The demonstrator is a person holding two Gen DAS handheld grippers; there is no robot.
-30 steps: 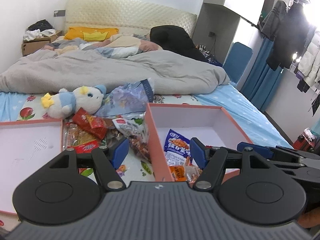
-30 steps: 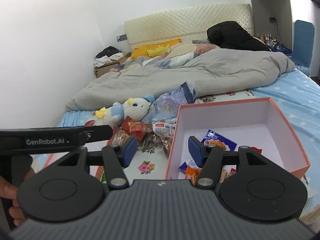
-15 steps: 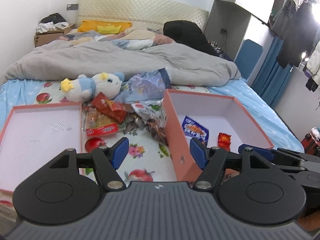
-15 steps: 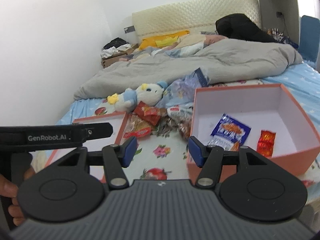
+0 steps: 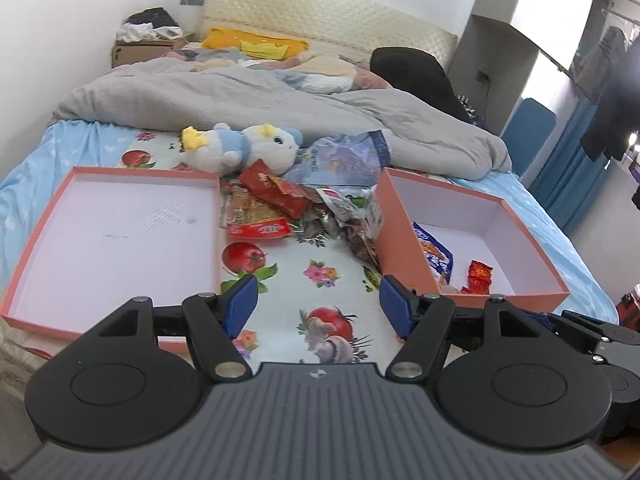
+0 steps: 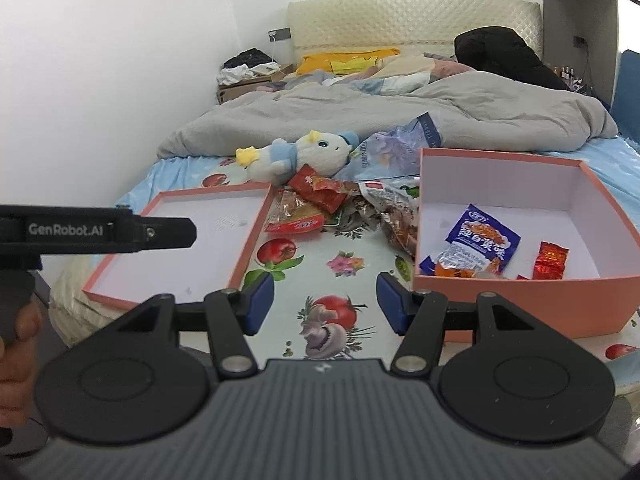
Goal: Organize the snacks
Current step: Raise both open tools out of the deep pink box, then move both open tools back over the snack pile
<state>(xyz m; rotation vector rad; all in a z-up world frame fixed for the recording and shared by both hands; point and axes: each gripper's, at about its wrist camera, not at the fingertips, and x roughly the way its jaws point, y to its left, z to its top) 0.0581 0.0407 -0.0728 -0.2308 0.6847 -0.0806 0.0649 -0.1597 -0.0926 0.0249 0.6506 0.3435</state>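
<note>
Snack sorting barely begun on the bed

I hold the left gripper (image 5: pixel 318 304) and right gripper (image 6: pixel 325 304) released, grasping nothing; two packets lie in the deep box (image 6: pixel 520 308), while the snack pile (image 5: pixel 304 212) waits between it and the lid (image 5: pixel 112 240).

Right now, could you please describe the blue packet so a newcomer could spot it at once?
Find the deep pink box on the bed's right side. Inside, on its white floor, lies the blue packet, left of a small red packet. It alone is blue and white.
</note>
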